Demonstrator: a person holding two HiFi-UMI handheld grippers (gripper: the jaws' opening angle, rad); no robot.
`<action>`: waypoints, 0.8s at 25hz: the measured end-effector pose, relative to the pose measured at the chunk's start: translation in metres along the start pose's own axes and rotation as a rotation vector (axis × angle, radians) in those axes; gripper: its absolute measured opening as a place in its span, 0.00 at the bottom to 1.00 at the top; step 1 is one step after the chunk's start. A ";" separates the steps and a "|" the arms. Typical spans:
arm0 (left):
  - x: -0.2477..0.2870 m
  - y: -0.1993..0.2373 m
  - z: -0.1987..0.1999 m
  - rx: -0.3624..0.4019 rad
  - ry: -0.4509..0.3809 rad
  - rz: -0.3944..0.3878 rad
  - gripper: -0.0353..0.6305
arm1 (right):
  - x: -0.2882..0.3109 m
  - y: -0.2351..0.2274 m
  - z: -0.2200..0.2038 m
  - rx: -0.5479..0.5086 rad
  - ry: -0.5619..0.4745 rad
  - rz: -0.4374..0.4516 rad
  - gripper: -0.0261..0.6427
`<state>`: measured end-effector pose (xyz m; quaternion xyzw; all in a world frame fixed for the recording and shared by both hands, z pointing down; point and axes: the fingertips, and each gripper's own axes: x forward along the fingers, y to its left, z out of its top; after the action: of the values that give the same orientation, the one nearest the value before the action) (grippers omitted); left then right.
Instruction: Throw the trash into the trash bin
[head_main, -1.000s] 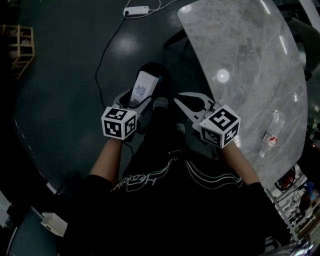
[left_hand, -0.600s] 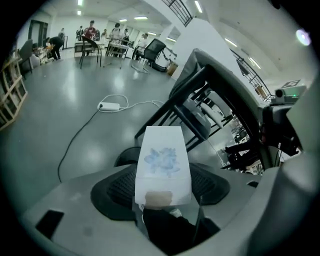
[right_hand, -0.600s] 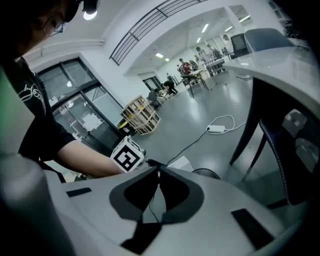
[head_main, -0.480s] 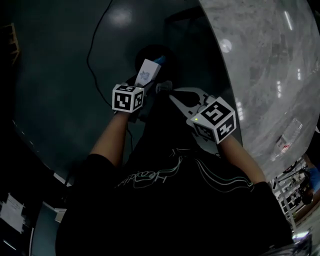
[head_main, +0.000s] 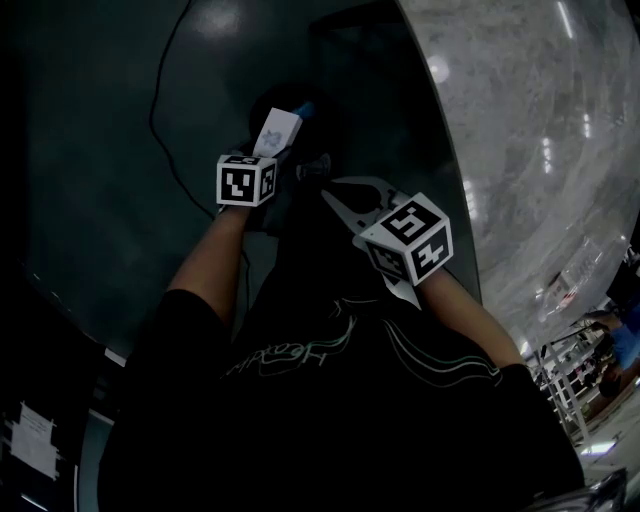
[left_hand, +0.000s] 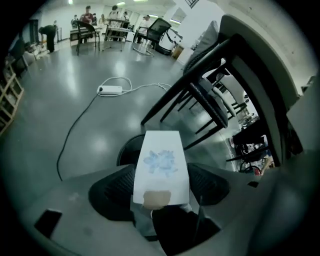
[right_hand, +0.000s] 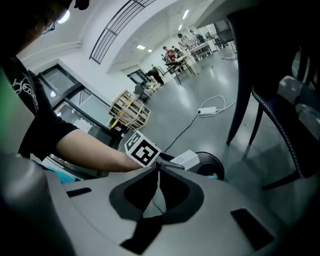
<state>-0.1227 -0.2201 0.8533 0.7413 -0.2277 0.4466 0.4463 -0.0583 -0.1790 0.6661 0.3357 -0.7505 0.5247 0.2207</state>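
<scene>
While the left gripper (left_hand: 160, 186) clamps a white rectangular paper carton with a blue print (left_hand: 161, 162) between its ribbed pads, the carton's far end projects over the near rim of the round black trash bin (left_hand: 127, 149), which stands on the glossy grey floor (left_hand: 75, 65). The right gripper (right_hand: 159, 172) has its jaws pressed together with nothing between them. In the head view it hangs just beside the left gripper, on the side nearer the curved edge of the grey marble tabletop (head_main: 530, 150). To the right of the bin, the slanted black chair legs (left_hand: 200, 97) narrow the passage. To its left the floor lies open, crossed only by a thin black cable (left_hand: 75, 127) running to a white power strip (left_hand: 111, 90), well apart from the bin.
</scene>
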 end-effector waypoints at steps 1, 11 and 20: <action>0.002 0.003 0.001 -0.012 -0.014 0.013 0.52 | 0.001 0.000 0.001 0.005 -0.002 0.001 0.10; 0.008 0.009 -0.013 -0.058 0.006 0.007 0.53 | 0.004 0.000 -0.010 0.033 0.003 0.004 0.10; -0.030 0.003 -0.020 -0.154 -0.089 0.048 0.53 | -0.024 0.014 -0.011 0.011 -0.047 0.005 0.10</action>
<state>-0.1487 -0.2058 0.8332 0.7181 -0.2987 0.4050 0.4807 -0.0528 -0.1588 0.6444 0.3474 -0.7535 0.5212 0.1998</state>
